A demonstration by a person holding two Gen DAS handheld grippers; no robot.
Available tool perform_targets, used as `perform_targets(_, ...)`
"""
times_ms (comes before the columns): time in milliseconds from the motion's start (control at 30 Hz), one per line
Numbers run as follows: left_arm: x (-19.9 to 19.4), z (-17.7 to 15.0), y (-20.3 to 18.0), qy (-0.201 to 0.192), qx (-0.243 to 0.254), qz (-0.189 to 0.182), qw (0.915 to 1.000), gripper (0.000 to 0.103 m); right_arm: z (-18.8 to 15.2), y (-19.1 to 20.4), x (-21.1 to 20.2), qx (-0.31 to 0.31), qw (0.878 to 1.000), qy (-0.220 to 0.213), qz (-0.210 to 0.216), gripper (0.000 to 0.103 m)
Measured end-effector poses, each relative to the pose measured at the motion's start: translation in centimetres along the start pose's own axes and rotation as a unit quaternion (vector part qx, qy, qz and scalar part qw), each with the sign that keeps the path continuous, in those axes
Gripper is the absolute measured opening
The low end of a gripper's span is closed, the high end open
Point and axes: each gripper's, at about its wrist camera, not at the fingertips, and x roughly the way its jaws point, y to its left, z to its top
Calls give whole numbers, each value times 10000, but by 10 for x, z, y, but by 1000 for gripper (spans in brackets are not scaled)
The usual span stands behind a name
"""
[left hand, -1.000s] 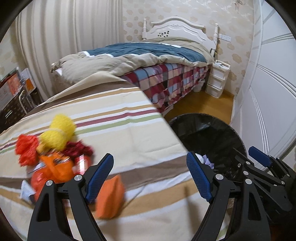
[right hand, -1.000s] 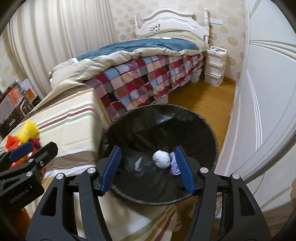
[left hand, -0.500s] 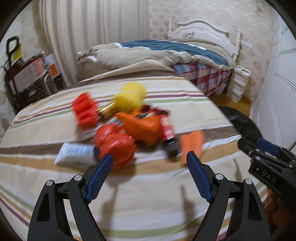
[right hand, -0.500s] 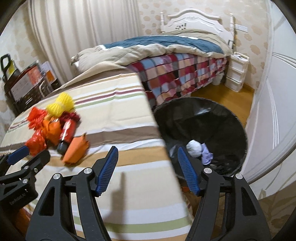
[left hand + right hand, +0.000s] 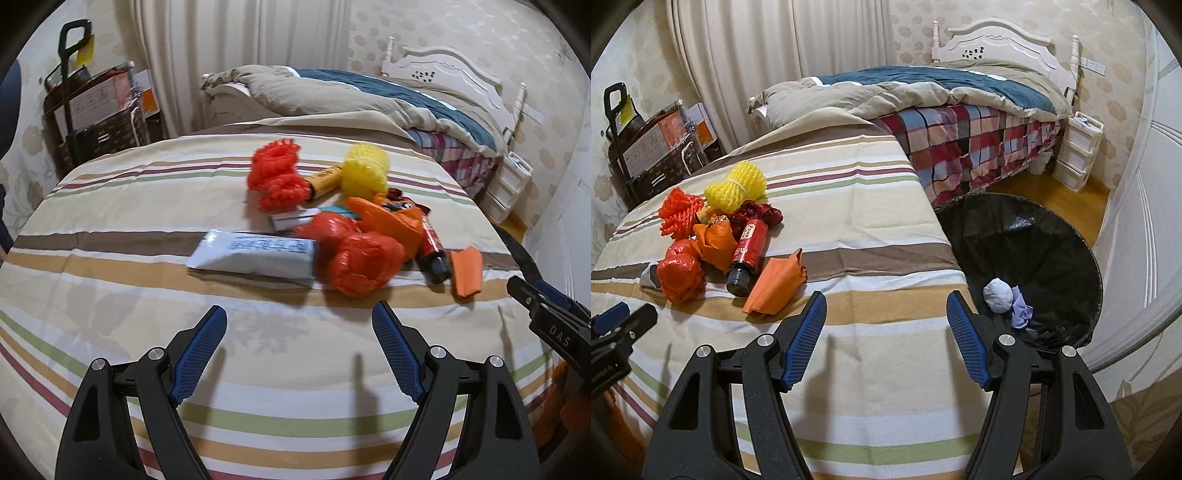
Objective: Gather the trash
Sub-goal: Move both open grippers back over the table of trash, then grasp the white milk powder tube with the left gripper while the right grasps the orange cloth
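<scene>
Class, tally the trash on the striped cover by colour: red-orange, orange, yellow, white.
Red-orange: 2, net, bag
Orange: 2, wrapper, wrapper
Yellow: 1, net
White: 1, packet
Total: 6

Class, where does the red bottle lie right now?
The red bottle lies on the striped cover, left in the right wrist view, between an orange bag and orange paper.

Two wrist fisheyes angled down, close over the striped cloth (image 5: 110, 206), sharing its trash pile (image 5: 713, 243).
</scene>
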Motion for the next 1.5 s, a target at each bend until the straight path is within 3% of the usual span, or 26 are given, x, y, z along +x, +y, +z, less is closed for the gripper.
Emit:
perform_targets(500, 2, 29, 31, -73, -377, 191, 9991, 81, 16, 18, 21, -123, 9998, 138, 79, 66)
perform_targets(733, 26, 49, 41, -13, -592, 400, 9974, 81, 16, 22, 27, -175, 9996, 232, 66, 66)
perform_targets(1033, 40, 26, 46, 456, -444, 429, 9971, 81, 16, 21, 27, -157, 9996, 208, 68, 67)
perform_targets(1267, 33, 21, 56, 485, -482, 446, 9967, 81, 15, 21, 25, -164, 9996, 189, 88, 68)
perform_targets(1433, 37, 23, 44, 464, -176, 367, 9981, 81, 15, 22, 24, -171, 9997, 168, 84, 68)
perform_targets(1500, 37, 22, 41, 464, -69, 319, 9984, 75, 15, 22, 24, -177, 9997, 167, 84, 68)
